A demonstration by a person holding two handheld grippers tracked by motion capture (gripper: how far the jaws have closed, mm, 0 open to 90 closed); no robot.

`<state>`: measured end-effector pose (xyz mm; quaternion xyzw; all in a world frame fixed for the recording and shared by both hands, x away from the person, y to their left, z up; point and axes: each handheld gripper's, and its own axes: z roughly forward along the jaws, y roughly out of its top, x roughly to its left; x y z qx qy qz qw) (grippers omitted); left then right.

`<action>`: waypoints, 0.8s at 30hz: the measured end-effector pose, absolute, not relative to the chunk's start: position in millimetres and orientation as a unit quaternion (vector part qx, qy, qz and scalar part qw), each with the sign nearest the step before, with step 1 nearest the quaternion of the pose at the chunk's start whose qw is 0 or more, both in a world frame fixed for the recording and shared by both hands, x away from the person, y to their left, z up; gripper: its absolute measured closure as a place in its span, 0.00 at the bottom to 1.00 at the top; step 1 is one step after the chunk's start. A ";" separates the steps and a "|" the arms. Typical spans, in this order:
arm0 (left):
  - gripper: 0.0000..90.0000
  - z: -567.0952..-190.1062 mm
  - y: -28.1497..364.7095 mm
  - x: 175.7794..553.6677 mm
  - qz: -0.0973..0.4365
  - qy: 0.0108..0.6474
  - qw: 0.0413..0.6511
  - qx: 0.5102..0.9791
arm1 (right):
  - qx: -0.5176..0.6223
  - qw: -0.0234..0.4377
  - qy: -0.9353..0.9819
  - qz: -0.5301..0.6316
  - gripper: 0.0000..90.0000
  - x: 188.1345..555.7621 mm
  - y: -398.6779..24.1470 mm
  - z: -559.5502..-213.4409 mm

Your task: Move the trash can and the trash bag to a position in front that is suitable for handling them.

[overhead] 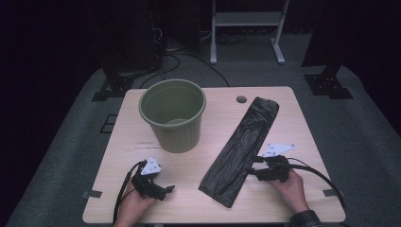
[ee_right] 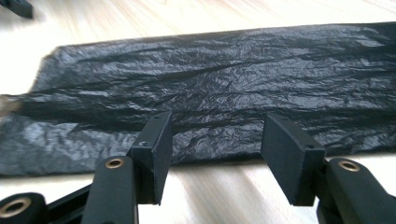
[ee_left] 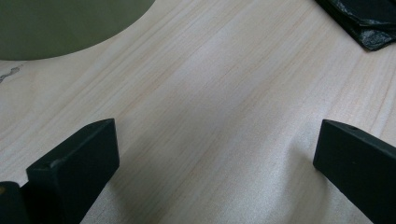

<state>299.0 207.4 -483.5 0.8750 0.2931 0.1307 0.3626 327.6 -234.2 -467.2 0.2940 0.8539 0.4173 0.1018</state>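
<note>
While the left gripper (overhead: 160, 190) rests spread over bare table (overhead: 198, 198), the bin bag (overhead: 239, 151) lies flat right of the bucket (overhead: 173, 113): light, limp, slippery. Right gripper (ee_right: 215, 144), half parted, empty, faces its long edge; pinch there.

A folded black bin bag (overhead: 241, 149) lies diagonally on the wooden table (overhead: 213, 203). The right gripper (overhead: 253, 171) meets its edge; a green bin (overhead: 173, 116) stands nearby.

Black right gripper (overhead: 252, 166) with grey triangular plate, trailing black cable
</note>
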 end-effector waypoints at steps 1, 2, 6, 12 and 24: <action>0.00 -483.5 207.4 299.0 0.131 0.293 0.363 0.875 | 0.291 0.102 0.856 0.416 0.48 328.7 -232.3 -468.3; 0.00 -483.5 207.4 299.0 0.131 0.293 0.362 0.875 | 0.292 0.099 0.855 0.417 0.48 329.3 -230.4 -469.0; 0.00 -483.5 207.4 299.1 0.130 0.293 0.362 0.875 | 0.280 0.096 0.864 0.406 0.53 330.1 -221.6 -473.0; 0.00 -483.5 207.4 299.1 0.130 0.293 0.362 0.875 | 0.271 0.093 0.874 0.391 0.76 330.4 -218.5 -479.0; 0.00 -483.6 207.4 299.1 0.131 0.293 0.363 0.875 | 0.272 0.099 0.879 0.378 1.00 328.3 -225.0 -477.2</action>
